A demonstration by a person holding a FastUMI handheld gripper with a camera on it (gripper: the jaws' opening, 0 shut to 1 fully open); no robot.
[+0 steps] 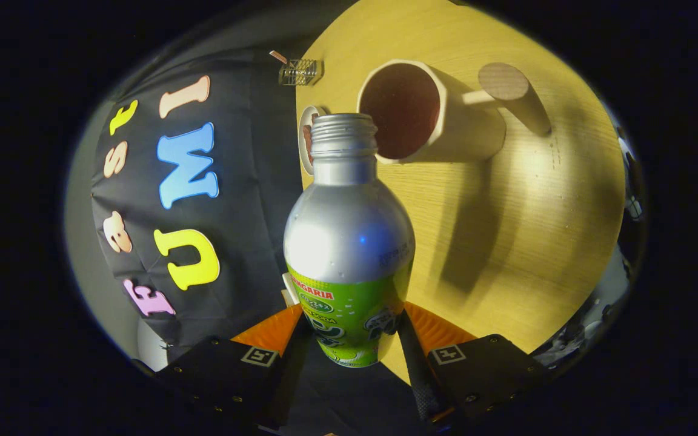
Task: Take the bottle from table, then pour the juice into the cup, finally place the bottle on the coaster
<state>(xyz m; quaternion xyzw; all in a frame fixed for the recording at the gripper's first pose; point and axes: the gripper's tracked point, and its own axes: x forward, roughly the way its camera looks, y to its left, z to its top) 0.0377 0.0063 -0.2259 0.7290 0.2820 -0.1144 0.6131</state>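
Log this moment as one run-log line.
gripper: shut on bottle | bottle: uncapped, tipped, mouth at cup | cup: on table | phase: pouring

The bottle (349, 242) hides most of the coaster (306, 140) and part of the cup's (431, 115) rim. Its bottom is cut off between the fingers (411, 345).

Bottle (349, 242): silver aluminium body with a green printed band, threaded neck uncapped, clamped at its lower part between both fingers of the gripper (349, 339) and tipped so its open mouth points toward the cup. Cup (431, 115): cream-coloured with a dark interior and a round-ended side handle, standing just beyond the bottle mouth. Coaster (305, 139): a pale round disc, largely hidden behind the bottle neck, beside the cup.
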